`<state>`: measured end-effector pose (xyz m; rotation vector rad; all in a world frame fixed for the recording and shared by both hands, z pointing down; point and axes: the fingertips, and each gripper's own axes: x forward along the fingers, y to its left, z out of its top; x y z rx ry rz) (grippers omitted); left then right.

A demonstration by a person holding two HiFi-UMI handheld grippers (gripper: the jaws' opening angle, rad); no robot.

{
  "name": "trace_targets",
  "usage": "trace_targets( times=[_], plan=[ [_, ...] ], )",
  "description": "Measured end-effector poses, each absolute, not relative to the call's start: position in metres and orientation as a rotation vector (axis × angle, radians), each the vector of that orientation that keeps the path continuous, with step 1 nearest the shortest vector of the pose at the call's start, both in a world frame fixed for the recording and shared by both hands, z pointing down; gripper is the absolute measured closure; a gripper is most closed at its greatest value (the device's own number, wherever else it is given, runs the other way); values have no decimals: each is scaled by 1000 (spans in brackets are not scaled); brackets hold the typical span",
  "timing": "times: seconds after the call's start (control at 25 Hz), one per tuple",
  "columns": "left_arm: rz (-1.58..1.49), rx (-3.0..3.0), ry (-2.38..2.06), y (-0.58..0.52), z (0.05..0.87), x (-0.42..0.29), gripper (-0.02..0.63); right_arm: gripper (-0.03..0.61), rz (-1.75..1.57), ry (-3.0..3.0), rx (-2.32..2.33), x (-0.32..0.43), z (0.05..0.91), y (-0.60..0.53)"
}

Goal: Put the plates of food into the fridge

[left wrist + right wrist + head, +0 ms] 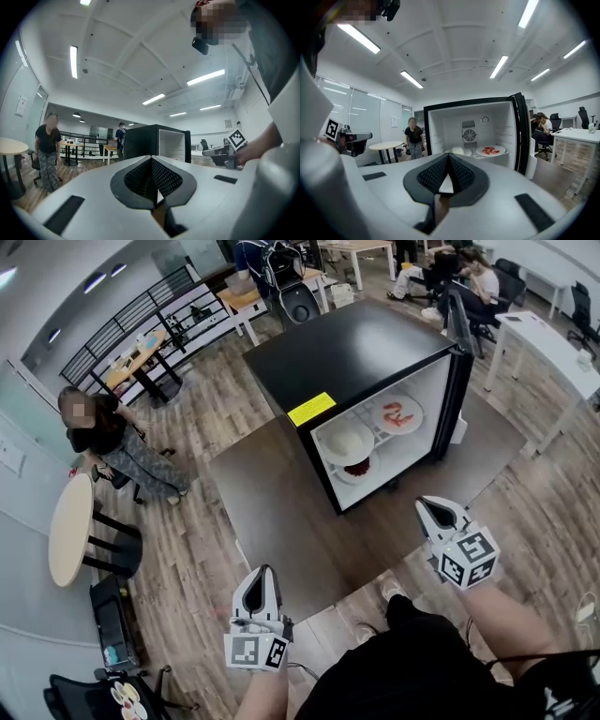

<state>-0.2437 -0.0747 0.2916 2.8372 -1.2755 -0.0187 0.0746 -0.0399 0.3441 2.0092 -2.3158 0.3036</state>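
Note:
A black mini fridge (pixel 347 352) stands on a dark table (pixel 281 512) with its door (pixel 459 381) swung open to the right. Inside, a plate with red food (pixel 398 414) and a white plate (pixel 345 440) rest on the upper shelf, and another plate with red food (pixel 356 468) sits below. The right gripper view shows the red-food plate (pixel 491 150) inside the fridge (pixel 468 122). My right gripper (pixel 433 503) (pixel 448 157) is shut and empty, short of the opening. My left gripper (pixel 262 570) (pixel 151 159) hangs further back at the table's near edge, shut, holding nothing.
A person (pixel 103 442) bends beside a round table (pixel 70 526) at the left. People sit at the back right (pixel 464 282) near a white desk (pixel 553 343). A dark stand with a plate on it (pixel 127 699) is at the bottom left.

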Motion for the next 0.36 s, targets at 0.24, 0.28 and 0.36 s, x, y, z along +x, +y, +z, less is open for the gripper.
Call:
trace_targets(
  times=[0.24,0.28,0.36],
  plan=[
    [-22,2873,-1231,-63,288,-250,611,572,287,-2314,2038,66,343,-24],
    [-22,2868,-1228,-62,290,-251,611,572,276,-2318,2035,65,341,-23],
    [-24,2856,-1226,-61,294,-254,611,572,247,-2328,2026,63,337,-23]
  ],
)
